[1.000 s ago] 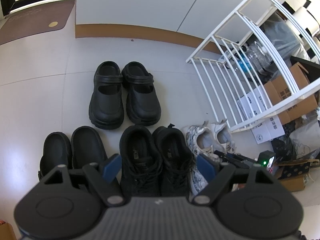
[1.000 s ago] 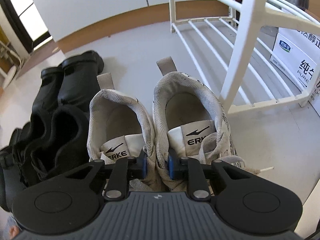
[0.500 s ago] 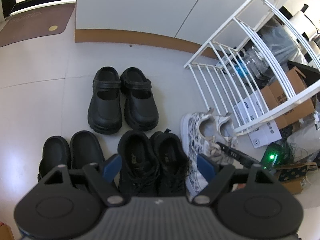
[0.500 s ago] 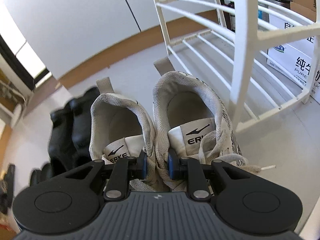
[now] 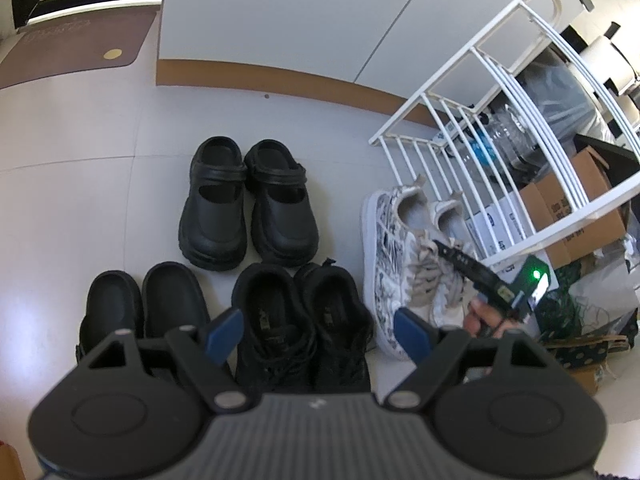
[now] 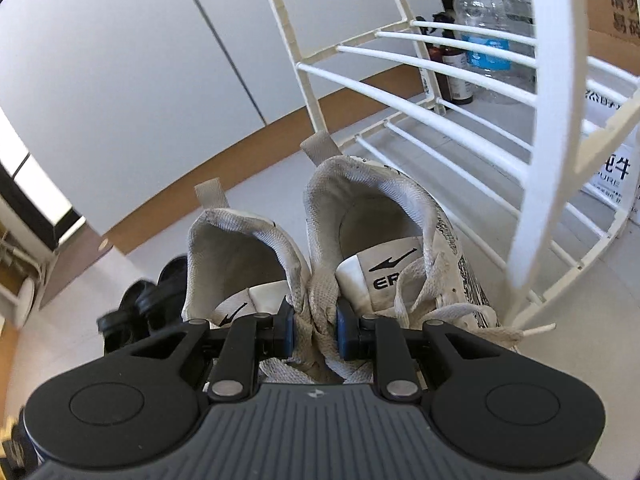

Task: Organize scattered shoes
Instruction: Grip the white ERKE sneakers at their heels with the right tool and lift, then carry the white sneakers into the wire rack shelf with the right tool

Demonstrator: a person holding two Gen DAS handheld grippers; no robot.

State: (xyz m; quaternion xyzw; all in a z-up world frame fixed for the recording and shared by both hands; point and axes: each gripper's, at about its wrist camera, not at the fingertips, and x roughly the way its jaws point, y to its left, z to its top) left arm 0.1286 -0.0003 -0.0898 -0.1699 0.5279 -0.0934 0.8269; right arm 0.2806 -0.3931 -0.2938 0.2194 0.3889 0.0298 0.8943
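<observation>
My right gripper (image 6: pixel 314 334) is shut on the inner collars of a pair of white patterned sneakers (image 6: pixel 320 248), holding both together just in front of the white wire shoe rack (image 6: pixel 436 92). From the left wrist view the white sneakers (image 5: pixel 404 248) hang tilted beside the rack (image 5: pixel 480 136), with the right gripper (image 5: pixel 472 268) and a hand on them. My left gripper (image 5: pixel 318 334) is open above a pair of black lace-up sneakers (image 5: pixel 300 320). Black clogs (image 5: pixel 248 204) stand behind them and black slides (image 5: pixel 140 308) to the left.
Cardboard boxes (image 5: pixel 576 204) and plastic bottles (image 6: pixel 484 48) sit behind and beside the rack. A grey wall with a brown skirting (image 5: pixel 280 80) runs along the back. A brown doormat (image 5: pixel 76 48) lies at the far left on the white tiled floor.
The right gripper has lifted the white sneakers off the floor and carried them toward the rack. The left gripper has drawn back and up slightly, still open.
</observation>
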